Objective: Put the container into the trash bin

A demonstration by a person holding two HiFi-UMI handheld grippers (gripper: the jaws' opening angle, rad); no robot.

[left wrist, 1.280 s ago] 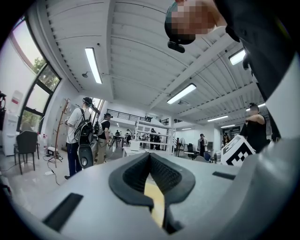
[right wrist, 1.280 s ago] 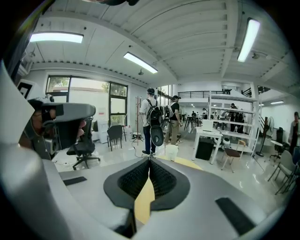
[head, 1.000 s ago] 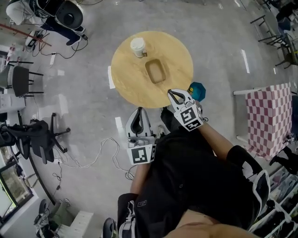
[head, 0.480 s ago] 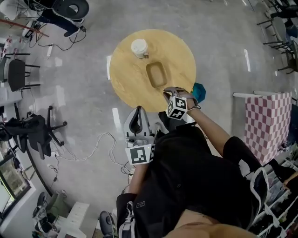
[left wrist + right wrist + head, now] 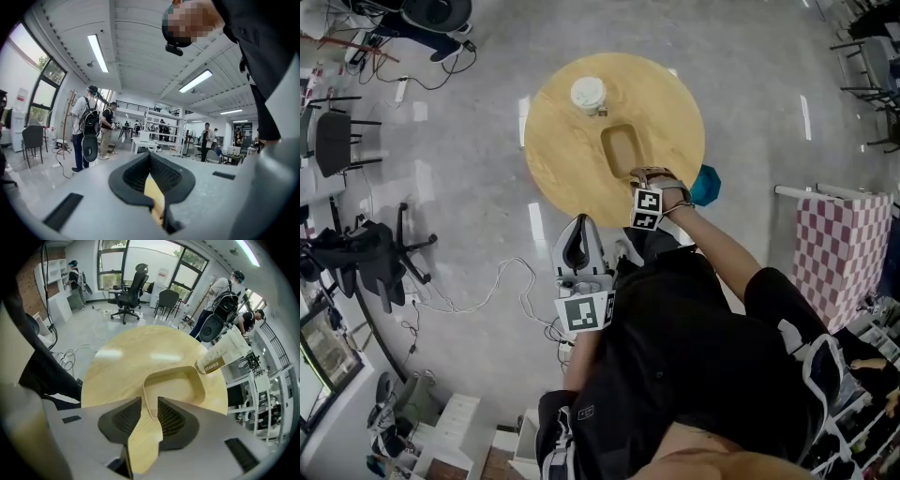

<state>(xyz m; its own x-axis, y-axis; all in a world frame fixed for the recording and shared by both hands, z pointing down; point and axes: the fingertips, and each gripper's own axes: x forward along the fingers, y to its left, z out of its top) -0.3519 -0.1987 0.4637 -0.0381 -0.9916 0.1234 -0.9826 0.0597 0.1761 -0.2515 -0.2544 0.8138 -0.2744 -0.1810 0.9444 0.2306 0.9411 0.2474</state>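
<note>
A shallow tan container [image 5: 623,150] lies near the middle of the round wooden table [image 5: 558,159]. My right gripper [image 5: 650,176] points steeply down at its near end. In the right gripper view the container [image 5: 174,386] has its thin near rim between the jaws of my right gripper [image 5: 149,414]. Those jaws are opening, and a gap shows beside the pads. A teal trash bin [image 5: 706,185] stands on the floor by the table's right edge, partly hidden. My left gripper [image 5: 579,227] hangs shut and empty off the table's near side; in its own view the left gripper [image 5: 150,157] has its tips together.
A white lidded coffee cup [image 5: 588,94] stands at the far side of the table, also seen as the cup [image 5: 220,357] just beyond the container. Cables [image 5: 502,291] trail over the floor at left. Office chairs [image 5: 366,262] stand further left, a checked cloth [image 5: 844,244] at right.
My right gripper has dropped from above the table's near edge and rolled, so it now points down onto the container's near rim. The left gripper has shifted only slightly.
</note>
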